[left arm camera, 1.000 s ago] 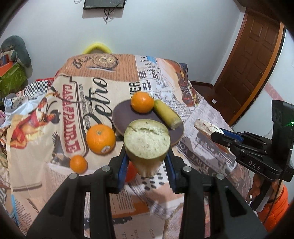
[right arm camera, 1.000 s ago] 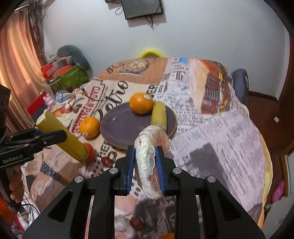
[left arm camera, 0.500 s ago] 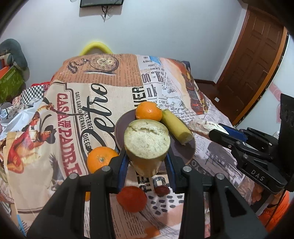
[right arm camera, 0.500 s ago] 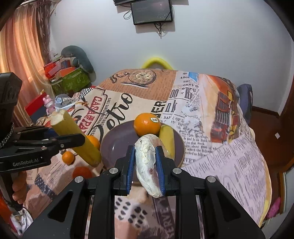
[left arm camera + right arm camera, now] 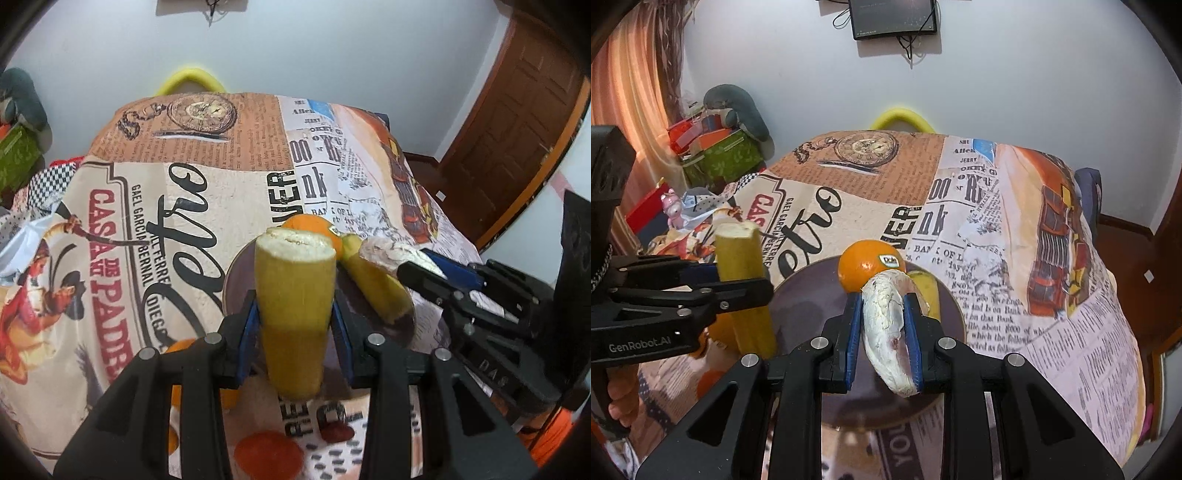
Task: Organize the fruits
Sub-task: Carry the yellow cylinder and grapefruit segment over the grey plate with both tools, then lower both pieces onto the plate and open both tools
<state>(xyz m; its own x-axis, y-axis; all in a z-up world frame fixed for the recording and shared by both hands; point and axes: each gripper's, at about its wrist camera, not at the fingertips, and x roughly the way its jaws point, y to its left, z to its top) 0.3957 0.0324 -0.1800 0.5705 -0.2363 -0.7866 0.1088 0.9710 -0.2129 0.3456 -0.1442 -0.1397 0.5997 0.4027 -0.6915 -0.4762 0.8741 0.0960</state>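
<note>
Now | left gripper clamps banana half upright | right gripper clamps peel.

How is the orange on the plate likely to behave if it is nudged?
The orange looks round and smooth, so it would probably roll. The plate seems shallow, so it might roll off. The banana piece beside it may block one side.

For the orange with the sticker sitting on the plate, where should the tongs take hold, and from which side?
Grip the orange across its widest middle, coming from above. It is round, so any pair of opposite sides would serve, but the banana piece lies close on its right and the plate sits under it. Only the top and left look free, and both tongs are full now.
</note>
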